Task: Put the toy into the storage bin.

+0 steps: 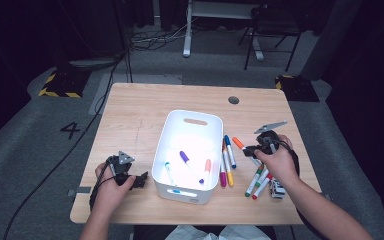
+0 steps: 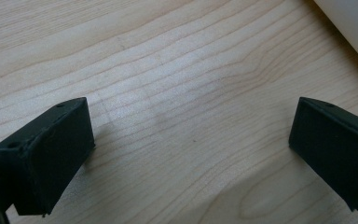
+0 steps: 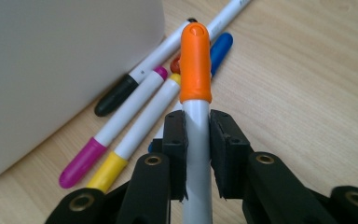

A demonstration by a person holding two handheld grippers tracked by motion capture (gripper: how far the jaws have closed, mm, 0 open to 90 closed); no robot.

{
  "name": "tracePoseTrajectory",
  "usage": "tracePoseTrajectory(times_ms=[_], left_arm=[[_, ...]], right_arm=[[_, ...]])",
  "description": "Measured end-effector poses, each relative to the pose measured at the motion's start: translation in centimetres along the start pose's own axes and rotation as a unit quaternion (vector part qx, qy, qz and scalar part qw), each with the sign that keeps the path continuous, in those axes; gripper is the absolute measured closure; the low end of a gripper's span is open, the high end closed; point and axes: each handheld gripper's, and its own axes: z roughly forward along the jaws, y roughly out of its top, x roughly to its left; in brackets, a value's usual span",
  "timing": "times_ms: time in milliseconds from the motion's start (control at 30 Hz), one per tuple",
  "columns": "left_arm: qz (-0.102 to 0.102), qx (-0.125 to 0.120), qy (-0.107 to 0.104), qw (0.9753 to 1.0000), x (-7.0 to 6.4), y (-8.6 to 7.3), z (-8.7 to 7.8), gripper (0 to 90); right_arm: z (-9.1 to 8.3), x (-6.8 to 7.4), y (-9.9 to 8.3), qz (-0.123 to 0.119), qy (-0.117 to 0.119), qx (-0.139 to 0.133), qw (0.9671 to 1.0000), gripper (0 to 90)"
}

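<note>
A: How do the right gripper's [image 3: 197, 154] fingers [image 3: 176, 154] stand?

B: They are drawn in narrow and clamp the white barrel of the orange-capped marker [image 3: 196, 65], one pad on each side. The cap sticks out past the fingertips, above the other pens.

A: Where is that marker on the bench [image 1: 140, 107]?

B: Toward the right edge, just beside the white bin [image 1: 166, 137], over the loose markers [image 1: 227, 160] that lie along the bin's right wall. In the right gripper view a pink-capped marker [image 3: 81, 163] and a yellow-capped marker [image 3: 107, 170] lie side by side below it, next to the bin.

A: And the left gripper [image 2: 191, 140]?

B: Its fingers [image 2: 46, 154] are spread wide with nothing between them, only bare wood. It sits near the front left corner of the bench, just beside the bin's left wall.
</note>
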Motion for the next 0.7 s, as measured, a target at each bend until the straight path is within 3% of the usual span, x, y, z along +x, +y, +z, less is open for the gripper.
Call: tracePoseTrajectory(times_ms=[300, 700], left_arm=[[-0.004, 0.001, -0.002, 1.0, -0.3, -0.4, -0.3, 0.3], [-0.005, -0.001, 0.002, 1.0, -0.6, -0.9, -0.7, 0.3]], right_arm=[[-2.8, 0.6, 1.6, -0.028, 0.008, -0.011, 0.9995, 76.8], [-5.5, 3.3, 4.2, -0.073, 0.037, -0.038, 0.9959, 76.9]])
